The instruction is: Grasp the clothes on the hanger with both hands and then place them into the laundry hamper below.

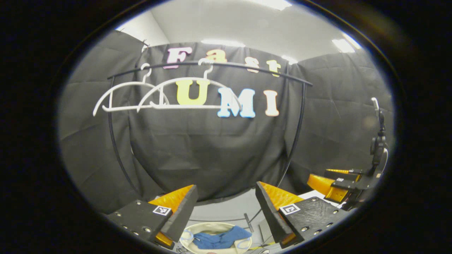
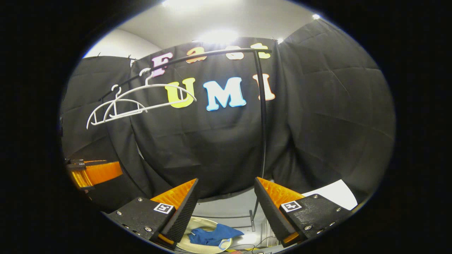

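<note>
Two white hangers on the rail, one (image 1: pixel 120 97) at about ten o'clock in the left gripper view, the second (image 1: pixel 183 93) just beside it toward eleven, both bare. One black clothes rail (image 1: pixel 212 65) arches across at twelve, and down at six o'clock sits one laundry hamper (image 1: pixel 243 243) with one blue garment (image 1: pixel 219 238) lying in it. Two grippers in play: the left gripper (image 1: pixel 225 206) at six and the right gripper (image 1: pixel 335 183) out at four.

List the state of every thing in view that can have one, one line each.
Left gripper: open, holding nothing.
Right gripper: open, holding nothing.
Two white plastic hangers: bare, hanging on the black metal rail.
Blue cloth garment: crumpled inside the hamper.
Round cream laundry hamper: open-topped, holding the garment.
</note>
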